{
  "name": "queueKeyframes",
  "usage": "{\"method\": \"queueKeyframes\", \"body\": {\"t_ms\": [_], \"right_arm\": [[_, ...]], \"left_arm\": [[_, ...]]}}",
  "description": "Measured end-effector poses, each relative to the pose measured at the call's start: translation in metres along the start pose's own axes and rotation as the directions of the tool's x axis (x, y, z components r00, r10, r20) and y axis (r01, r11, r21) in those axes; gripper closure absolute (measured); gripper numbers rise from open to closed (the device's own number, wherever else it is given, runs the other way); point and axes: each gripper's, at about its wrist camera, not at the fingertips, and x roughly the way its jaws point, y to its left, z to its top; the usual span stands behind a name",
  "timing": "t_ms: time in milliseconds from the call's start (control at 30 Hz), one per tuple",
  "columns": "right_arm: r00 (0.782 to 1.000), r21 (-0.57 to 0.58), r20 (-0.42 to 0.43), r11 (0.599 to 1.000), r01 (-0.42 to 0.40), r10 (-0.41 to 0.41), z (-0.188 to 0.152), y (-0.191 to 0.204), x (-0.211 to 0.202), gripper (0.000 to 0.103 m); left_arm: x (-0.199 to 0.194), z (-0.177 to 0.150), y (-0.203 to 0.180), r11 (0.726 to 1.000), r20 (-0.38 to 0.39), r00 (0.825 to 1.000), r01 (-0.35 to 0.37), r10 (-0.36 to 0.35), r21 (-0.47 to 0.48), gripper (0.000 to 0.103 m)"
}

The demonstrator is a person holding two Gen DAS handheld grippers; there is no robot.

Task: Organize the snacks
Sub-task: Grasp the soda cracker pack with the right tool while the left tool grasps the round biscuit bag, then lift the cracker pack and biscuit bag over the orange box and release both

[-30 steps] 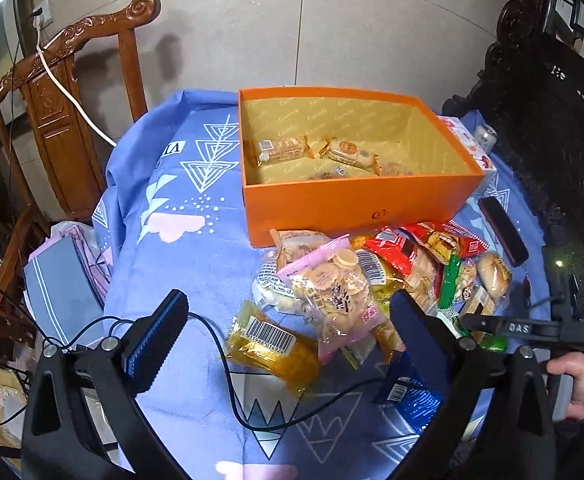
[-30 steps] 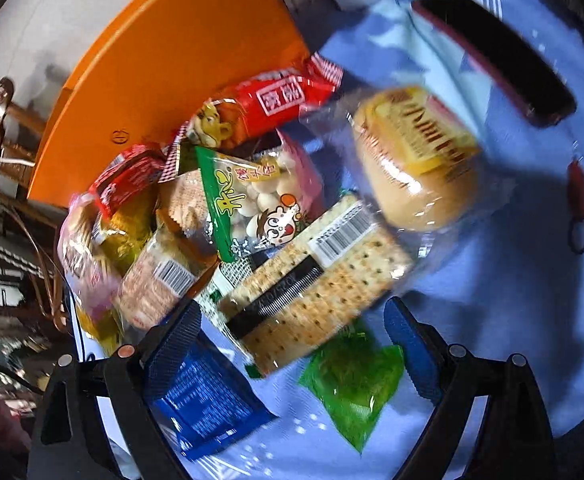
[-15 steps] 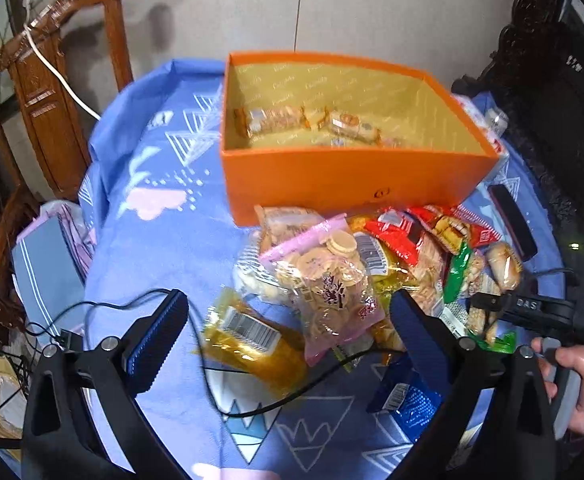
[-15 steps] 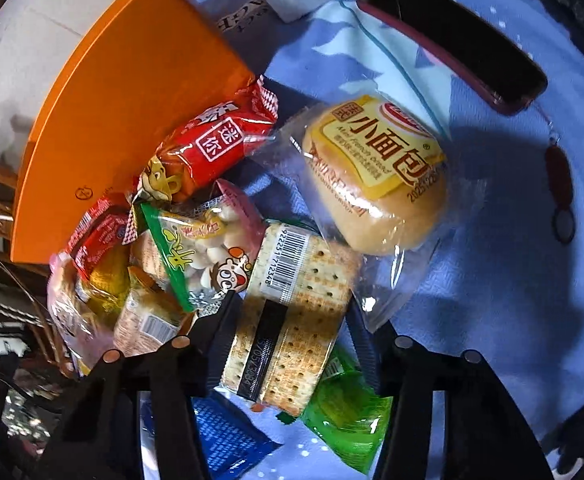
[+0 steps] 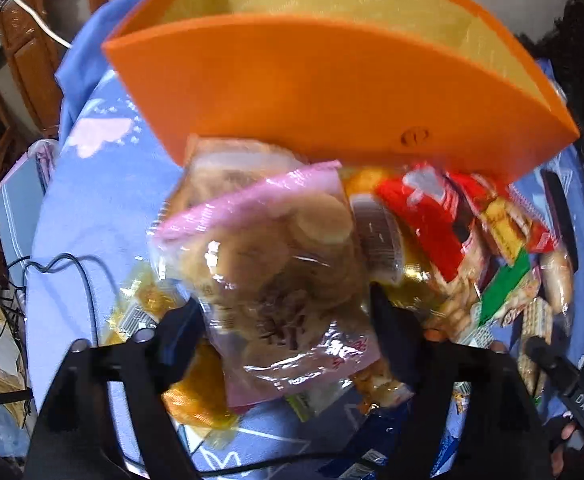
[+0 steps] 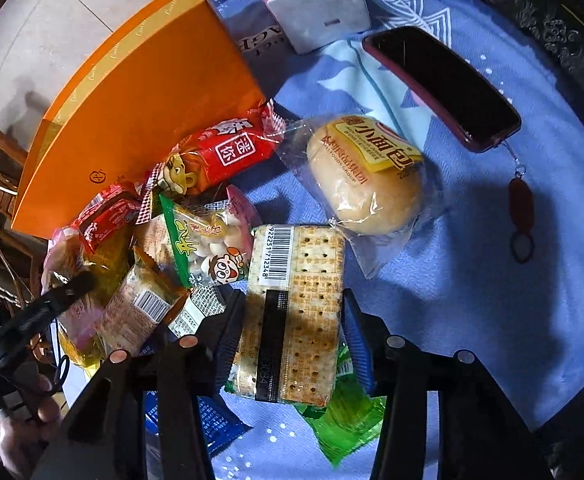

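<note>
Picking-up step: right gripper (image 6: 292, 320) squeezing the cracker pack (image 6: 292, 312), left gripper (image 5: 288, 312) just closing around the pink cookie bag (image 5: 280, 280), next lifting both into the orange box (image 5: 332, 88) at upper frame.

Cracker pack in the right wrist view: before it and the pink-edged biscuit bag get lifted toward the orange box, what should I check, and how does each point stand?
1. Right hand-held gripper clamped on cracker pack: ok.
2. Green packet beneath the pack clear of the pads: cannot tell.
3. Left hand-held gripper gripping pink-edged biscuit bag: cannot tell; its jaws have just been closing around the bag, picture blurred.
4. Orange box open on top: ok.
5. Phone out of the way: ok.
</note>
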Motion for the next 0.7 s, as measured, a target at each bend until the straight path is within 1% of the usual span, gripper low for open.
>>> {"method": "queueKeyframes", "body": {"t_ms": [33, 100, 200, 300, 433, 567, 700], "right_arm": [[1.0, -0.006, 0.004, 1.0, 0.0, 0.0, 0.0, 0.0, -0.001, 0.055], [1.0, -0.016, 0.012, 1.0, 0.0, 0.0, -0.006, 0.0, -0.009, 0.055], [1.0, -0.028, 0.023, 1.0, -0.005, 0.006, -0.011, 0.0, -0.012, 0.055], [0.999, -0.042, 0.039, 0.999, -0.015, 0.017, -0.014, 0.0, -0.023, 0.056], [0.997, -0.057, 0.066, 0.997, -0.043, 0.046, -0.018, -0.005, -0.04, 0.056], [0.992, -0.076, 0.094, 0.994, -0.073, 0.08, -0.019, -0.002, -0.05, 0.056], [0.985, -0.091, 0.134, 0.992, -0.092, 0.104, -0.016, 0.001, -0.062, 0.056]], "left_arm": [[-0.001, -0.001, 0.0, 1.0, 0.01, 1.0, 0.002, -0.002, 0.004, 0.036], [-0.003, -0.002, 0.0, 1.0, 0.015, 1.0, 0.016, -0.016, 0.009, 0.041], [-0.007, -0.005, 0.007, 0.998, 0.019, 0.998, 0.055, -0.055, -0.005, 0.045], [-0.017, -0.01, 0.018, 0.995, 0.034, 0.994, 0.102, -0.101, -0.015, 0.046], [-0.038, -0.017, 0.025, 0.989, 0.079, 0.986, 0.149, -0.149, 0.001, 0.046], [-0.062, -0.023, 0.028, 0.983, 0.126, 0.975, 0.181, -0.183, 0.026, 0.046], [-0.086, -0.026, 0.033, 0.98, 0.181, 0.963, 0.191, -0.198, 0.053, 0.046]]}}
